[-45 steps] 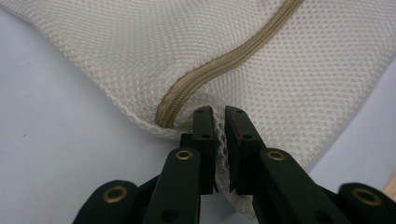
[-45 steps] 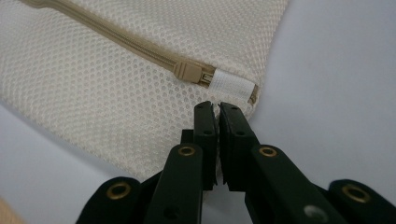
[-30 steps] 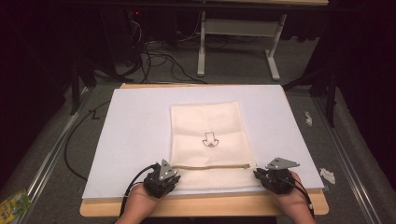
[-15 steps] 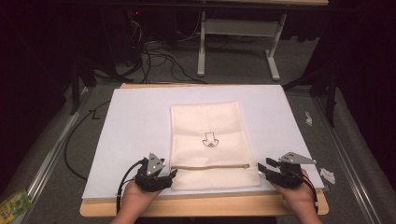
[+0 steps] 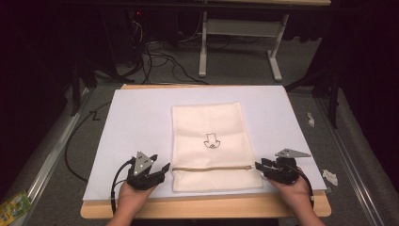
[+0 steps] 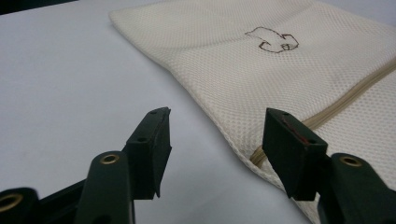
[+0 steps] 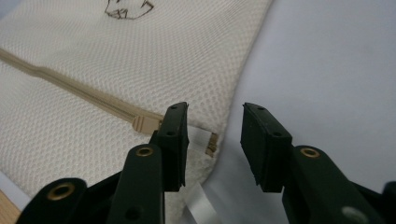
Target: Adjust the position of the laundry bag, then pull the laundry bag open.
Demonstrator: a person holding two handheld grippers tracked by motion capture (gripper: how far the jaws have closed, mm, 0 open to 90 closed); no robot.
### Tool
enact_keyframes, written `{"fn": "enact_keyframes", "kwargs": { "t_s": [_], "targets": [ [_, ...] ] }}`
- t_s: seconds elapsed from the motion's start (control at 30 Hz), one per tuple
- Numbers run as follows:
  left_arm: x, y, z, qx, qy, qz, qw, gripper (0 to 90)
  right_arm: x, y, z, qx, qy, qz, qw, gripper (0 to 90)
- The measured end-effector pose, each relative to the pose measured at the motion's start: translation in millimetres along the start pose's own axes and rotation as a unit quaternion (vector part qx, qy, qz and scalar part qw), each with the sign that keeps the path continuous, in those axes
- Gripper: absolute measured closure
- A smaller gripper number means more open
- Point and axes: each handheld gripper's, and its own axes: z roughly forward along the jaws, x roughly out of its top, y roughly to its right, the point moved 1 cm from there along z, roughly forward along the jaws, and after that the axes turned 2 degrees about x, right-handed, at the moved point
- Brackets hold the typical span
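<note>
Since a second ago both grippers have drawn back from the mesh bag's zipper ends; no grip remains, so we judge a release or a reset. Left gripper fingers apart, just off the bag's left edge. Right gripper fingers apart, over the bag's right corner by the zipper end. Bag lies flat on the white sheet, toward the bench's near edge. Bare sheet to both sides and behind gives room.
</note>
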Motion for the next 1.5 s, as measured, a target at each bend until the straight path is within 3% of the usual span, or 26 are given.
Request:
{"fn": "enact_keyframes", "kwargs": {
  "t_s": [0.13, 0.23, 0.37, 0.5, 0.63, 0.77, 0.9, 0.97, 1.0, 1.13, 1.17, 1.2, 1.23, 1.4, 1.43, 1.5],
  "targets": [
    [-0.6, -3.9, 0.6, -0.004, -0.003, -0.017, 0.9998, 43.9, 1.3, -1.8, 9.4, 0.0, -0.031, 0.005, 0.9995, 65.8],
    [-1.8, -4.8, 1.4, -0.006, -0.007, -0.02, 0.9998, 45.1, 1.1, -3.0, 9.6, -0.002, -0.033, -0.009, 0.9994, 67.8],
    [-0.4, -5.2, 6.2, -0.025, -0.011, -0.038, 0.9989, 36.8, 0.4, -6.2, 9.1, -0.001, -0.039, -0.015, 0.9991, 72.0],
    [2.7, -3.3, 4.8, -0.035, -0.01, -0.036, 0.9987, 34.2, 0.3, -8.6, 8.5, 0.002, -0.044, -0.017, 0.9989, 77.6],
    [6.2, -1.6, 2.7, -0.038, -0.01, -0.044, 0.9982, 33.7, 0.5, -13.5, 8.3, -0.005, -0.044, -0.035, 0.9984, 81.6],
    [6.2, -1.5, 4.4, -0.036, -0.021, -0.027, 0.9988, 36.5, -0.2, -13.4, 7.7, -0.003, -0.04, -0.035, 0.9986, 82.5],
    [7.0, -0.1, 4.7, -0.034, -0.015, -0.031, 0.9988, 37.6, 2.7, -16.3, 4.0, -0.009, -0.028, -0.044, 0.9986, 84.0],
    [9.8, 5.6, 7.5, -0.036, -0.009, -0.031, 0.9988, 37.6, 3.3, -17.1, 2.6, -0.009, -0.023, -0.045, 0.9987, 84.1],
    [14.9, 12.9, 11.9, -0.037, -0.007, -0.022, 0.999, 37.6, 4.2, -18.2, 0.8, -0.007, -0.018, -0.051, 0.9985, 84.2],
    [21.2, 21.9, 19.7, -0.043, -0.016, -0.005, 0.9989, 37.5, 5.3, -19.4, -1.1, -0.004, -0.014, -0.057, 0.9983, 84.3],
    [22.4, 25.4, 22.3, -0.049, -0.013, -0.006, 0.9987, 37.6, 5.4, -19.5, -1.6, -0.002, -0.013, -0.06, 0.9981, 84.3],
    [25.8, 34.1, 28.3, -0.069, -0.012, -0.015, 0.9974, 38.2, 5.5, -20.0, -2.5, 0.005, -0.015, -0.062, 0.9979, 84.5],
    [25.8, 34.1, 28.3, -0.069, -0.012, -0.015, 0.9974, 38.7, 5.5, -20.0, -2.5, 0.005, -0.015, -0.062, 0.9979, 84.5],
    [35.7, 61.3, 41.5, -0.104, -0.017, 0.001, 0.9944, 41.5, 4.7, -21.2, -4.8, 0.011, -0.013, -0.061, 0.998, 84.6],
    [38.6, 72.0, 46.4, -0.117, -0.019, 0.01, 0.9929, 43.6, 4.7, -21.7, -5.6, 0.013, -0.011, -0.066, 0.9977, 84.7],
    [39.7, 77.4, 49.0, -0.122, -0.021, 0.015, 0.9921, 44.3, 4.9, -22.3, -6.4, 0.013, -0.011, -0.067, 0.9976, 84.6]
  ]
}}
